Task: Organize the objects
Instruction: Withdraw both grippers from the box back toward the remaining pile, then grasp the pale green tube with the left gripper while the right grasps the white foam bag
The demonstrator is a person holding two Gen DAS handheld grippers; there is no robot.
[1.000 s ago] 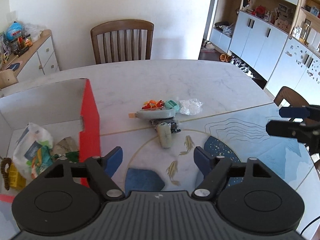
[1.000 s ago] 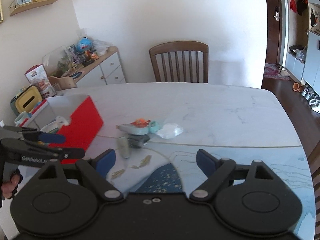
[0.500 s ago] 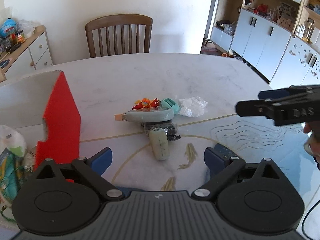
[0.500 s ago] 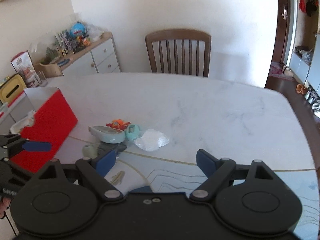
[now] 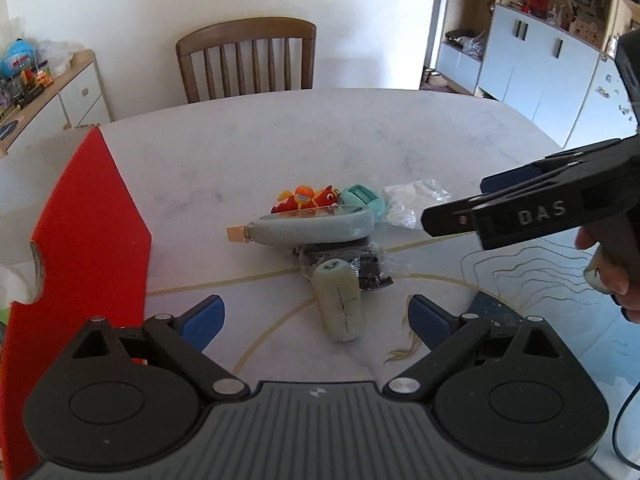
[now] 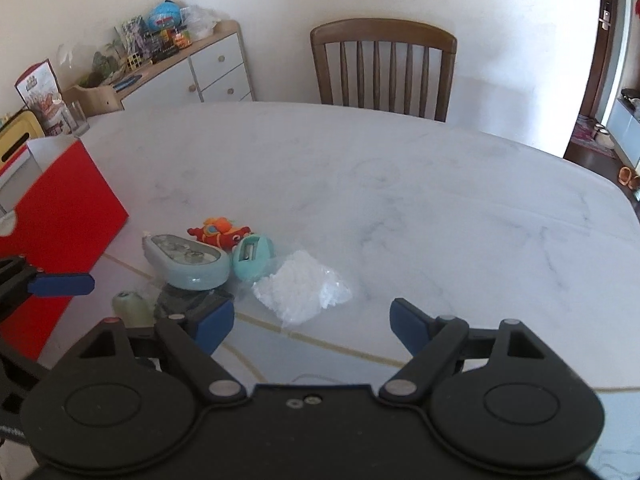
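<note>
A small pile lies mid-table: a pale green roll (image 5: 340, 304), a grey-teal device with a tan tip (image 5: 312, 230), a black item in clear wrap (image 5: 360, 264), a red-orange toy (image 5: 308, 200), a small teal case (image 5: 362, 196) and a clear bag of white bits (image 6: 302, 288). My left gripper (image 5: 316, 322) hangs open and wide, with the green roll lying between its fingers, untouched. My right gripper (image 6: 312, 322) is closing slightly, still wide, just short of the white bag and touching nothing. It reaches in from the right in the left wrist view, right gripper (image 5: 460, 208).
An open red box (image 5: 88, 240) stands at the left of the pile, also as the red box (image 6: 56, 232). A wooden chair (image 5: 246, 60) is at the far table edge, with a sideboard (image 6: 208, 68) and white cabinets (image 5: 540, 64) beyond. A hand (image 5: 612, 276) holds the right gripper.
Both grippers came down and closer to the pile. The left jaws spread wider. The right gripper swung in from the right edge toward the white bag.
</note>
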